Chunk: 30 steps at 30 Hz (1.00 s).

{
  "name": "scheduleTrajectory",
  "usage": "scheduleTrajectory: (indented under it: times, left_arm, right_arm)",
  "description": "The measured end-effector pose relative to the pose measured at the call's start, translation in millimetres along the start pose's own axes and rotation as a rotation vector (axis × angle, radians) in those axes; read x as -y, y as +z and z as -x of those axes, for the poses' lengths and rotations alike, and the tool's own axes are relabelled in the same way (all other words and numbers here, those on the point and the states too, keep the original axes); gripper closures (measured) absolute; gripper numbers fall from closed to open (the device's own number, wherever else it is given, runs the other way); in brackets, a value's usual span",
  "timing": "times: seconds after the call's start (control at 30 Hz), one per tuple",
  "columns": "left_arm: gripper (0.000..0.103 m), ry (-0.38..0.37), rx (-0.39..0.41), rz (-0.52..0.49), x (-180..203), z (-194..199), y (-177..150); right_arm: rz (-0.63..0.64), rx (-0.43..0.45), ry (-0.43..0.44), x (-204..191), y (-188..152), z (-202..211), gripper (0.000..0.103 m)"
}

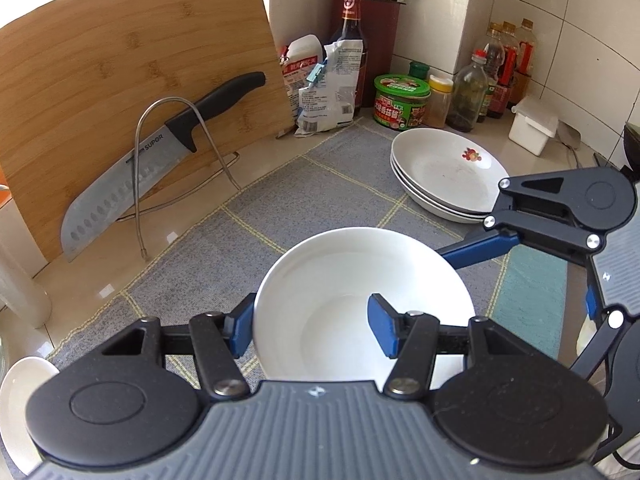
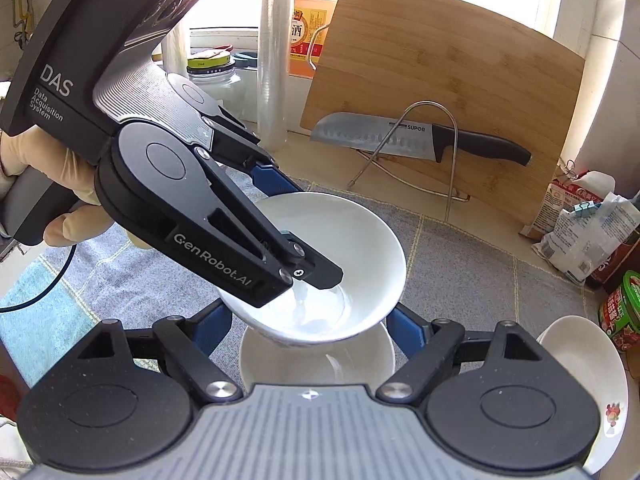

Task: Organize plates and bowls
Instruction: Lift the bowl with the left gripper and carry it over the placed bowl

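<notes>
My left gripper [image 1: 312, 328] is shut on a white bowl [image 1: 340, 276]: one blue finger [image 1: 240, 332] sits outside the left wall, the other inside. In the right wrist view this left gripper [image 2: 296, 224] holds that bowl [image 2: 360, 240] tilted and off the mat, a gloved hand on its handle. Directly beneath is a second white bowl [image 2: 320, 364], flanked by the widely spread jaws of my right gripper [image 2: 310, 328]. The held bowl hides their tips, so contact is unclear. A stack of white plates [image 1: 444, 172] rests at the back right.
A grey checked mat [image 1: 320, 188] covers the counter. A cutting board [image 1: 120, 60] and a big knife [image 1: 132, 184] in a wire rack stand at the left. Sauce bottles, a green jar [image 1: 400, 100] and a white box [image 1: 534, 124] line the tiled wall. A small white dish [image 1: 20, 396] lies near left.
</notes>
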<state>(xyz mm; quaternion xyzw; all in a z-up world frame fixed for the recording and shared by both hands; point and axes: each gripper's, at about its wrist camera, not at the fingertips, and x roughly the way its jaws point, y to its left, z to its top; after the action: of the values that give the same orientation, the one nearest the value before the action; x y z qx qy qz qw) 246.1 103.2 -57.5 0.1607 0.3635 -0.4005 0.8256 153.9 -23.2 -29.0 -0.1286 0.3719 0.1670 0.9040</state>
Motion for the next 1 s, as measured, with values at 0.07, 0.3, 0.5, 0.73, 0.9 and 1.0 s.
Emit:
scheduleTrajectory:
  times: [0.07,0.3,0.5,0.73,0.9,1.0]
  left_arm:
    - [0.046,-0.003,-0.003,-0.005,3.1,-2.2,-0.1]
    - [0.046,-0.02,-0.014,-0.019,11.8,-10.9,-1.2]
    - [0.046,-0.025,-0.027,-0.033,19.3,-16.4,-1.9]
    - [0.046,-0.027,-0.042,-0.053,23.7,-22.7,-5.8]
    - [0.046,-0.023,-0.047,-0.062,26.4,-26.4,-7.5]
    - [0.046,-0.02,-0.046,-0.074,28.5,-27.1,-9.2]
  right_arm:
    - [-0.004,-0.002,-0.005,1.3,-2.3,0.7,0.015]
    - [-0.024,-0.017,-0.015,4.4,-11.4,3.1,0.015]
    - [-0.041,-0.028,-0.015,6.1,-16.1,2.8,0.015]
    - [-0.056,-0.04,-0.003,7.7,-21.6,1.2,0.015]
    - [-0.073,-0.05,0.006,9.1,-23.7,-1.4,0.015]
    - [-0.079,-0.055,0.01,9.8,-25.2,-2.3,0.015]
